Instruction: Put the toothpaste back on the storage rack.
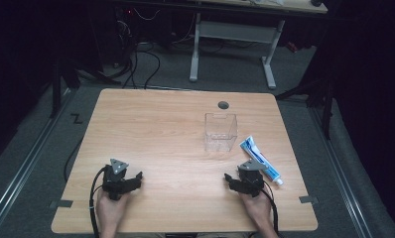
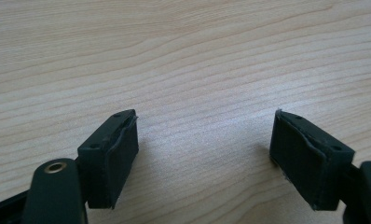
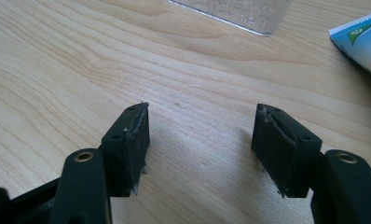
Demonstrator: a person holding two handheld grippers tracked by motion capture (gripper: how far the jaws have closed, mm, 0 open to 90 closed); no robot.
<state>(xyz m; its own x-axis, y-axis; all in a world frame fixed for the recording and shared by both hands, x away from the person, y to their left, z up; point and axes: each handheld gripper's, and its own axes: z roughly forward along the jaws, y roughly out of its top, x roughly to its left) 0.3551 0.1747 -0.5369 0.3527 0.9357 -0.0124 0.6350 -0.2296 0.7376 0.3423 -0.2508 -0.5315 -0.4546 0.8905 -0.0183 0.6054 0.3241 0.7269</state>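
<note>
A light wooden table [image 1: 175, 129] carries a clear plastic box [image 1: 220, 131] standing upright, right of centre, and a toothpaste tube [image 1: 260, 161] lying flat near the right edge, its long axis slanting from the box down to its cap toward the near right corner. The right gripper [image 1: 241, 179], fingers [image 3: 132, 140] apart and empty, rests just beside the tube, which lies ahead and to its right. The left gripper [image 1: 128, 179], fingers [image 2: 116, 149] also apart, sits well away near the near left corner.
</note>
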